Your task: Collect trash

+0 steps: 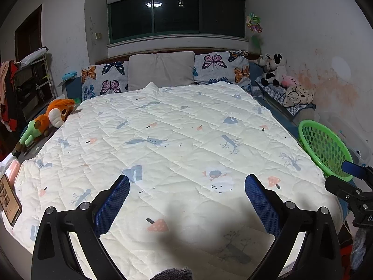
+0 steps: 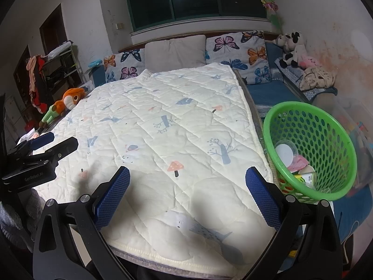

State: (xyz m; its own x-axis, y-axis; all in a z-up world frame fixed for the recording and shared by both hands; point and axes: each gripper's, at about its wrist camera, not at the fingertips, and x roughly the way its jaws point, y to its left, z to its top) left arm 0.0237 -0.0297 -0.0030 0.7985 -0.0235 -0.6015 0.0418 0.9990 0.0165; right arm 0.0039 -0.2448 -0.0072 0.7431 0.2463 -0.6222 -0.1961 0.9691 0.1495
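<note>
Both spread wide, gripping nothing — left gripper (image 1: 187, 186) and right gripper (image 2: 187, 179) above the quilt (image 2: 163, 128). Right of the quilt, beside the right gripper — green basket (image 2: 326, 126) holding trash (image 2: 296, 163).

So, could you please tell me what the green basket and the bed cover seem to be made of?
The green basket looks like moulded plastic with a slight sheen: its wall is a regular grid of round holes under a smooth rim. The bed cover looks like matte quilted fabric, probably cotton or a blend, with stitched lines, soft puckers and printed trees and mushrooms.
</note>
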